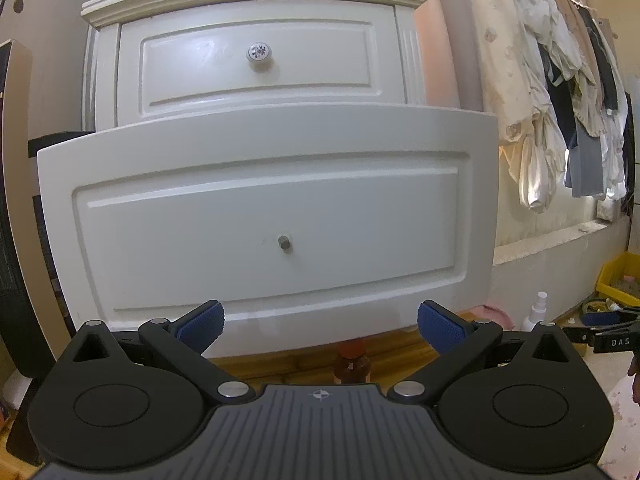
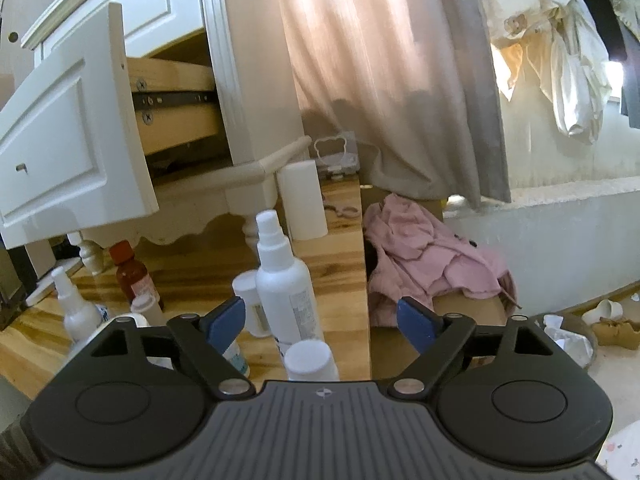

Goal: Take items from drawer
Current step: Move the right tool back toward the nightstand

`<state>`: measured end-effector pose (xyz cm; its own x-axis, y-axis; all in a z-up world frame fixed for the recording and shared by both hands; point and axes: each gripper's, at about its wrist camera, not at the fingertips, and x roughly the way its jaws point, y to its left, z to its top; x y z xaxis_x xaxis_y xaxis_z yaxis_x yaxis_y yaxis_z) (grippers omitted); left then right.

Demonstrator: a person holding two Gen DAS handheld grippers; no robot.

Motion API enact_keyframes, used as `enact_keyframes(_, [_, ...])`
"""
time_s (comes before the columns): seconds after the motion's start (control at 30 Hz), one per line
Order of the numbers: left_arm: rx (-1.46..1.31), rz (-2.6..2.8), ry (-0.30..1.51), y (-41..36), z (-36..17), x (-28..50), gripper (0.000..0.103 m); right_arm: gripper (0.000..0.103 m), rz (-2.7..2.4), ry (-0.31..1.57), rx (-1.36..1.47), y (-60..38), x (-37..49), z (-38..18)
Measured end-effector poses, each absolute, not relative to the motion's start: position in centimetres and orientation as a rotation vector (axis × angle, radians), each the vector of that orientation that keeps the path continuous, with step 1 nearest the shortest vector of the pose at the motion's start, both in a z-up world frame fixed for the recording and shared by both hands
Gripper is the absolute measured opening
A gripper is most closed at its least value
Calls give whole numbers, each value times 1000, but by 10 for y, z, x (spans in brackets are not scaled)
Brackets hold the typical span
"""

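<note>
Both claws stood wide apart and gripped nothing. The left claw (image 1: 320, 326) faced the front panel of the pulled-out lower drawer (image 1: 268, 216) squarely, below its bare bolt stub (image 1: 284, 243), so the drawer's inside lay up and beyond that panel, out of sight; what was still in it I could not tell. The drawer's long axis ran crosswise to the left claw. From the right claw (image 2: 320, 326) the drawer (image 2: 72, 128) lay up and to the left, seen side-on with its wooden wall and slide rail (image 2: 176, 100) showing. The left claw looked the nearer to it.

Several containers stood on the desk (image 2: 340, 248) below the drawer: a white spray bottle (image 2: 282, 280) just ahead of the right claw, a brown bottle (image 2: 134, 276) with a red cap, smaller white ones. Their labels were too blurred to read. Only "DAS" (image 1: 620, 343) was legible, on a black tool off to the drawer's right.
</note>
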<state>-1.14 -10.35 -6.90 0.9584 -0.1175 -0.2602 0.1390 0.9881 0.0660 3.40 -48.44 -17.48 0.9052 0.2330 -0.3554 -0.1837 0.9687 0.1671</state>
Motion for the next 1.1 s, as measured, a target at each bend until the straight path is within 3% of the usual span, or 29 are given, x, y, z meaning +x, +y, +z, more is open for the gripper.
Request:
enact_keyframes(0.6, [-35,-21,249,-73,-61,-4,103,87,162,328,183,-457,25,-122])
enact_keyframes(1.1, [-73,-11,290,-25,-51,-3,103,87,237,358,230,-371,33,-73])
